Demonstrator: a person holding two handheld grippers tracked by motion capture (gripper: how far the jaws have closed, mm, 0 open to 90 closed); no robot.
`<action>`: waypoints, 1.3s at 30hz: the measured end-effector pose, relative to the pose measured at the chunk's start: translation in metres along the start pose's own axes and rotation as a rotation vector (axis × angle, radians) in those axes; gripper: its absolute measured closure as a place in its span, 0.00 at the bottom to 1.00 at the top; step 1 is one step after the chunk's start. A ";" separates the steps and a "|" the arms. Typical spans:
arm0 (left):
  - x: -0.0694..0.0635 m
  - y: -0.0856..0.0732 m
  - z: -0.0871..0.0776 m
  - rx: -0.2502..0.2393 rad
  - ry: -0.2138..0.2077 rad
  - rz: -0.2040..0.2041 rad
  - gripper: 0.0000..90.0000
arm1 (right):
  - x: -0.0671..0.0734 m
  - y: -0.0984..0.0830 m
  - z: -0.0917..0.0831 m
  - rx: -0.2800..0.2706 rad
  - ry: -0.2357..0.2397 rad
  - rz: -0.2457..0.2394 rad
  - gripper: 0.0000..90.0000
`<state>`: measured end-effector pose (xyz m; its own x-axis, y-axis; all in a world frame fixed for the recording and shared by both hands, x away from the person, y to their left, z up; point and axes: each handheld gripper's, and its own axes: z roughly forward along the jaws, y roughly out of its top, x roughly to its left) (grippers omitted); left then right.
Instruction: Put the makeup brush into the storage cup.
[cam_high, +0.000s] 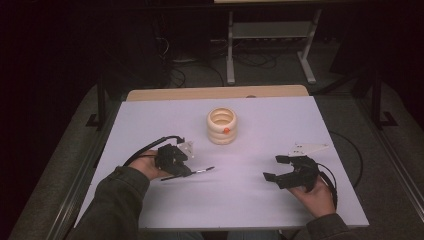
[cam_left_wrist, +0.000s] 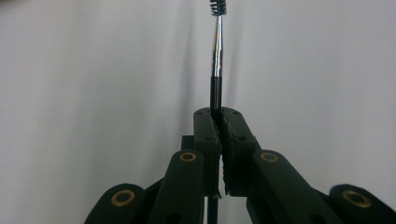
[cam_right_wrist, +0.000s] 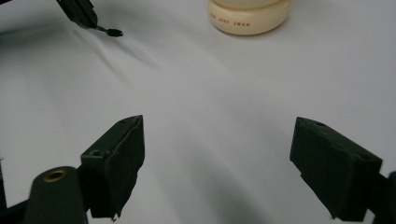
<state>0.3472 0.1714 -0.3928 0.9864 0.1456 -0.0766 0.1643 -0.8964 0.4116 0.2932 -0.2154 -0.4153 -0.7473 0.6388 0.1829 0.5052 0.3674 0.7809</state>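
Observation:
A thin brush (cam_high: 202, 170) with a shiny metal shaft and a small dark bristle tip (cam_left_wrist: 218, 6) is clamped by its black handle in my left gripper (cam_high: 188, 172), which is shut on it. In the left gripper view the shaft (cam_left_wrist: 217, 56) sticks straight out from between the pressed pads (cam_left_wrist: 218, 114). A cream ribbed round container (cam_high: 221, 125) with an orange mark stands open-topped mid-table, beyond both hands. My right gripper (cam_high: 271, 167) hovers at the right, open and with nothing between its fingers (cam_right_wrist: 219, 140). The right gripper view has the brush tip (cam_right_wrist: 113, 32) upper left and the container's base (cam_right_wrist: 250, 18) ahead.
The white tabletop (cam_high: 250, 200) has a wooden strip (cam_high: 215, 92) along its far edge. A black cable (cam_high: 350, 150) loops off the right side. Dark floor, cables and a metal stand's legs (cam_high: 230, 60) lie beyond the table.

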 end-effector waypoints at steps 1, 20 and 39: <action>0.000 0.000 0.000 0.000 0.000 0.000 0.96 | 0.000 0.000 0.000 0.000 0.000 0.000 0.19; -0.026 -0.021 -0.025 -0.356 0.003 -0.099 0.96 | 0.041 0.033 0.011 -0.035 0.173 -0.075 0.19; -0.045 -0.021 -0.024 -0.595 -0.026 -0.163 0.96 | 0.069 0.065 0.032 -0.038 0.292 -0.136 0.28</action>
<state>0.2999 0.1935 -0.3761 0.9489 0.2440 -0.2002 0.2969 -0.4749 0.8284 0.2879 -0.1258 -0.3705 -0.9019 0.3629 0.2343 0.3797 0.4073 0.8306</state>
